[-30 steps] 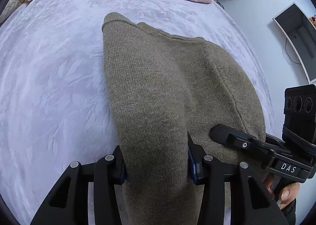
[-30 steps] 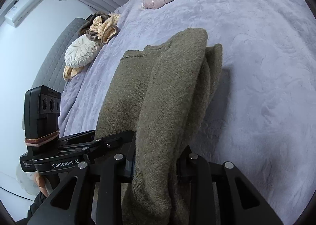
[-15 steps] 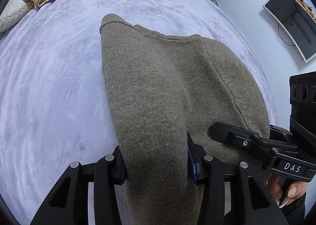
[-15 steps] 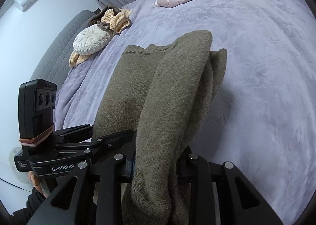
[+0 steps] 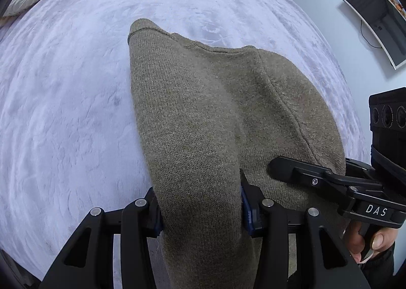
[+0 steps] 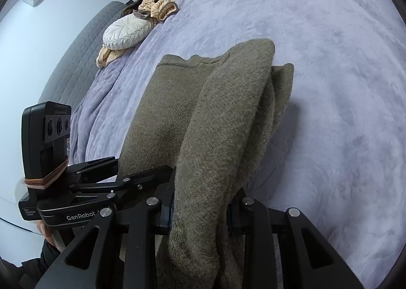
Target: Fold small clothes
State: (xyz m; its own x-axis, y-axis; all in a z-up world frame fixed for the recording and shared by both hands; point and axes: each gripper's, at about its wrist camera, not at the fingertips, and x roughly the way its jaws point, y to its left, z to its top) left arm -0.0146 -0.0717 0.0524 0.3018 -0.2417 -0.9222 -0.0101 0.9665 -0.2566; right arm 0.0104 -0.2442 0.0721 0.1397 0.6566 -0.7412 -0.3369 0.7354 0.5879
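Both grippers, left gripper (image 5: 200,209) and right gripper (image 6: 200,209), fingers clamped on the olive-brown knitted sweater (image 5: 215,111), carrying its near edge above the lilac bed (image 5: 63,111), probably for folding over

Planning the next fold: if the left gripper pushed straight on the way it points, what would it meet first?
Probably the olive knit sweater that the left gripper already clamps, then the lavender bedspread under it; depth is unclear.
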